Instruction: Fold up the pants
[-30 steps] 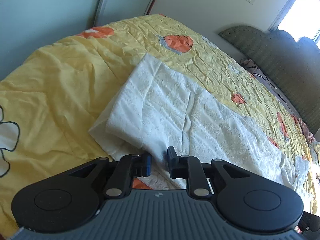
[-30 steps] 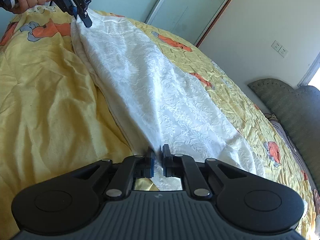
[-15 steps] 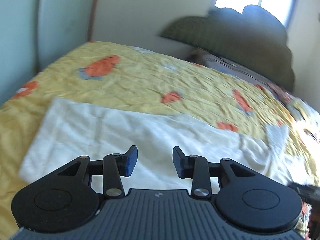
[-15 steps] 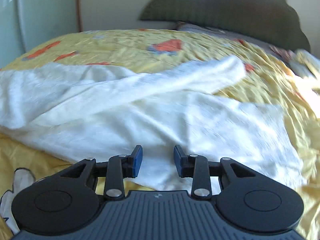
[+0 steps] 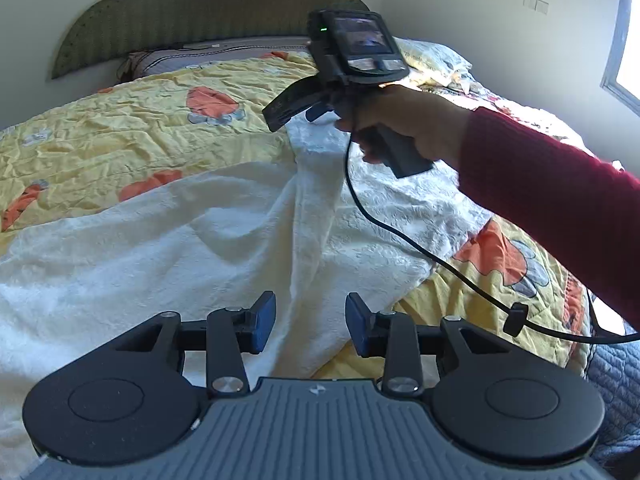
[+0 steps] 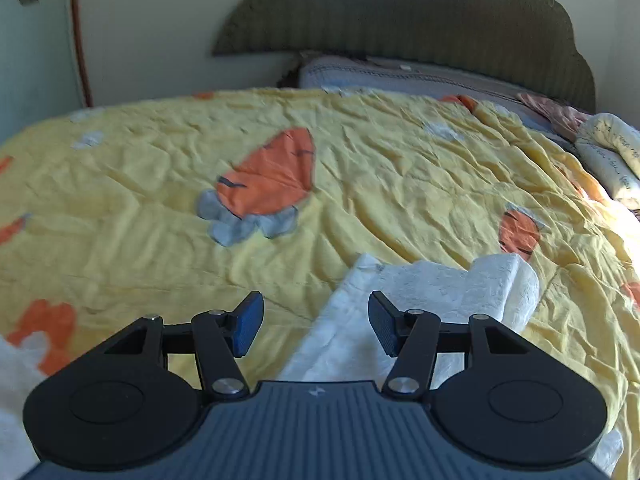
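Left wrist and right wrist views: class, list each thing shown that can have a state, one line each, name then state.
Left gripper: jaws open, above the cloth, holding nothing.
Right gripper: jaws open, empty, over the cloth's end.
White textured fabric pants: lying on the bed, partly folded, with a lengthwise ridge.
Yellow quilt with orange carrot print: spread out, wrinkled.
Black cable: hanging slack from the right gripper's handle.
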Demonstrator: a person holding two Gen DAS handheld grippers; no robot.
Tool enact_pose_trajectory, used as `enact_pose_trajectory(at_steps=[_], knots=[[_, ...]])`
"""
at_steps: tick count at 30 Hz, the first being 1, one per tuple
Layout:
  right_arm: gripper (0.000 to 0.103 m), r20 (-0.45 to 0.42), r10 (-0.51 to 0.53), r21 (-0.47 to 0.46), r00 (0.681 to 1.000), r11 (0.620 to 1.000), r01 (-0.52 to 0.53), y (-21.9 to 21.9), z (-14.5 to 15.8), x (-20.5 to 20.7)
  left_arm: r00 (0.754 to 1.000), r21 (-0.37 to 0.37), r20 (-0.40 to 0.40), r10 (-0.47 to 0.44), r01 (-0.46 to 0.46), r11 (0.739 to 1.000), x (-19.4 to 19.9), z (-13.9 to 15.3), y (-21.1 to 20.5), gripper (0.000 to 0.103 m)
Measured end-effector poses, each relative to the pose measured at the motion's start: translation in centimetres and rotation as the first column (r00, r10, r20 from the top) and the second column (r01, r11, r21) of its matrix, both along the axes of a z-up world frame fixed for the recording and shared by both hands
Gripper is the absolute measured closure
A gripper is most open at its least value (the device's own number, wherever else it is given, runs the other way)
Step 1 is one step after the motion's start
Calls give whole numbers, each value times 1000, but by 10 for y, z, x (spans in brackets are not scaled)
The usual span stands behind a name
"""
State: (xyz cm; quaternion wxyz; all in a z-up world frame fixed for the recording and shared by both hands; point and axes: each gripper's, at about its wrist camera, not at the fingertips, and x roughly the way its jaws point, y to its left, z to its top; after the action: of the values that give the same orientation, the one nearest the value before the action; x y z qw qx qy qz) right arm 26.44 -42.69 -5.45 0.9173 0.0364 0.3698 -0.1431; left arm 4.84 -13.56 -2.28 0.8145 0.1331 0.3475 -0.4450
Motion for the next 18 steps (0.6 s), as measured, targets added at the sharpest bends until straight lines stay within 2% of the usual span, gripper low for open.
enact_pose_trajectory(at_steps=[1, 2, 3, 4, 7, 8, 11, 13, 15, 18], knots=[[47, -34, -31, -30, 999, 999, 30, -3, -11, 6, 1000, 3, 4, -13, 13, 1000, 0, -3, -4, 61], [54, -29, -45, -41, 999, 998, 44, -7, -16, 7, 1000, 7, 7, -26, 26, 1000, 3, -7, -8, 61], [63, 4, -64, -34, 998, 997, 64, -12, -19, 1, 1000, 14, 9, -27, 27, 1000, 4, -10, -12, 68], [80, 33, -92, -10, 995, 996, 92, -18, -18, -8, 999, 27, 20, -26, 25, 999, 7, -11, -18, 70], [93, 152, -159, 123, 976, 982, 141, -39, -9, -46, 999, 41, 46, -15, 13, 999, 15, -16, -26, 84], [94, 188, -184, 167, 965, 974, 153, -46, -5, -62, 999, 42, 49, -13, 11, 999, 17, -17, -29, 88], [94, 296, -277, 328, 914, 929, 175, -70, 10, -125, 998, 36, 58, -10, 8, 999, 19, -19, -37, 92], [95, 336, -338, 418, 879, 890, 182, -83, 14, -170, 997, 37, 78, -24, 21, 999, 17, -21, -43, 92], [95, 344, -396, 484, 851, 852, 201, -95, 12, -207, 994, 53, 102, -34, 29, 998, 12, -24, -51, 92], [95, 301, -460, 579, 836, 784, 223, -115, -4, -243, 988, 72, 146, -43, 33, 997, 4, -28, -58, 92]])
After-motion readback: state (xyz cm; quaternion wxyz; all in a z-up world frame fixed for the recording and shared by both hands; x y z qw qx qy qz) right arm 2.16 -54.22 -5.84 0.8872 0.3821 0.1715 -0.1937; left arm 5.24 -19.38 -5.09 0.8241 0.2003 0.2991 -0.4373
